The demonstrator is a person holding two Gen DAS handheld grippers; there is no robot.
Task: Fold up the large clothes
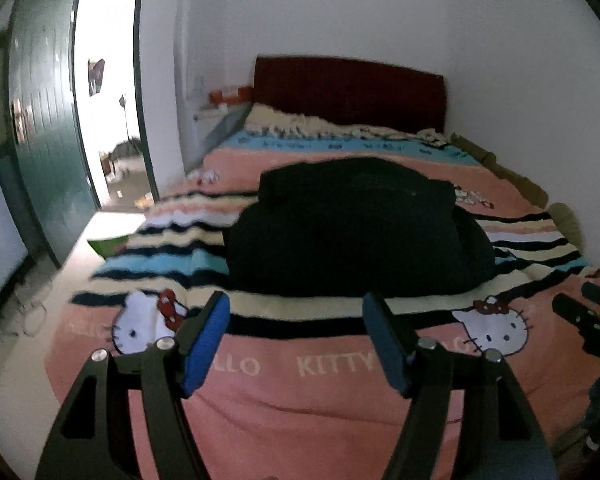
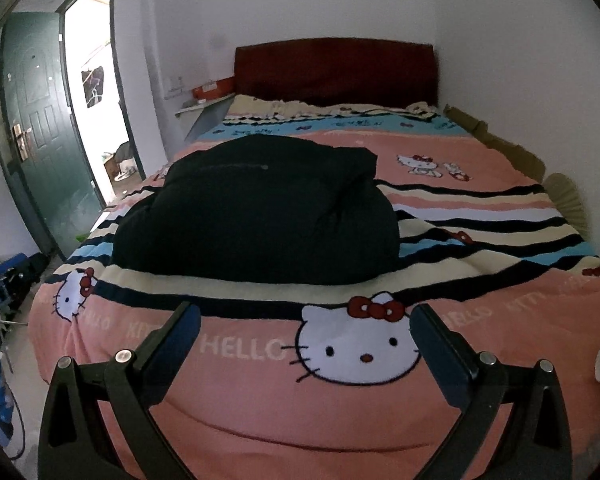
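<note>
Black garment (image 2: pixel 256 216): folded bundle, mid-bed (image 2: pixel 500 184), on pink cartoon blanket (image 2: pixel 260 400). Left gripper (image 1: pixel 296 334) and right gripper (image 2: pixel 306 344): fingers apart, empty, over near blanket edge.

Both wrist cameras sit near the foot of the bed (image 1: pixel 260 400), angled down toward the headboard (image 1: pixel 348 92) at twelve o'clock. Left view sits further left, doorway (image 1: pixel 108 100) at ten. Both share the dark folded garment (image 2: pixel 256 216), midway up.
</note>
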